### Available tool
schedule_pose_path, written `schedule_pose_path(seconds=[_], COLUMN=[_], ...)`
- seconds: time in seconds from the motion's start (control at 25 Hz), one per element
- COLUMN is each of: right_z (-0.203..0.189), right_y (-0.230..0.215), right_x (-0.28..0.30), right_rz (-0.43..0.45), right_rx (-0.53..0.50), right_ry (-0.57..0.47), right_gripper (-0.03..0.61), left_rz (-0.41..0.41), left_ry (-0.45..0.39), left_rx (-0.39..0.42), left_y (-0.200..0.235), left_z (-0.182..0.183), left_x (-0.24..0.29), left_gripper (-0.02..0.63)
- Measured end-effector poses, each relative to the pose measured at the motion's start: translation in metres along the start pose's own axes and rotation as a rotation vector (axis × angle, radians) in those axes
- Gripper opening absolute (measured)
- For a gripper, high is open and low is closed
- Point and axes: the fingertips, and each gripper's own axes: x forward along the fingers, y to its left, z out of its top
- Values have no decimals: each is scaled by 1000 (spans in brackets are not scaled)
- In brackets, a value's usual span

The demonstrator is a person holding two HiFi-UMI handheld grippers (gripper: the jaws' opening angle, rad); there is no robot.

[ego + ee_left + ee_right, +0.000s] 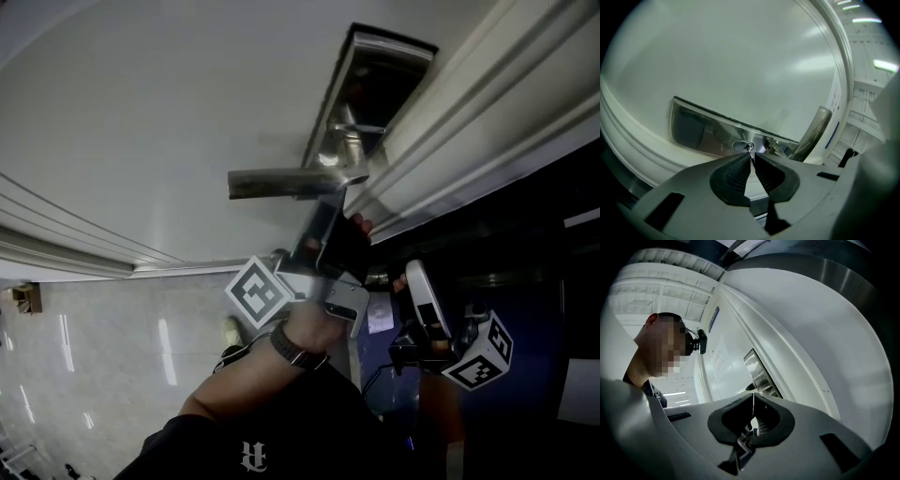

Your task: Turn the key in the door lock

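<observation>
Pinching a thin key point(749, 148) edge-on between their tips, the left tongs point(751, 157) are closed right at the oval keyhole of a brushed metal lock plate point(708, 129) on a pale door point(169, 112). The key sits in that keyhole, just beside the root of the lever handle point(813, 133).

The key looks small, light, stiff and smooth. It should not bend, but it may well slip between the ribbed pads once the lock resists. The best hold is probably across the flat faces of its head, as deep in the pads as the plate allows. At present only the very tips appear to have it.

The left gripper view alone shows the key, the keyhole and the tips meeting on it. In the head view the left tongs point(330, 217) reach up under the lever handle point(291, 181) and hide the key. That view does show the person's hand and a wristwatch point(295, 349) behind the tongs. It also shows the right tongs point(417, 281) hanging well apart from the lock, past the door's edge.

The right gripper view shows the right tongs point(753, 399) pressed together with nothing between them. It looks along the door's edge towards the person.
</observation>
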Motion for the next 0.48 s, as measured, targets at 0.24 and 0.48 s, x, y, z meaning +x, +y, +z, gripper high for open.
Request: schedule_pose_path(seconds=[0.24,0.48], right_z=[-1,1], right_y=[6,13], right_x=[4,4], right_rz=[22,51], right_rx=[-1,0], right_ry=[3,-10], right_gripper=[17,17], left_rz=[127,266], left_ry=[111,195], left_rx=[283,517], left_y=[-4,-2], left_z=[-2,-2], left_x=[2,3], left_gripper=[25,31])
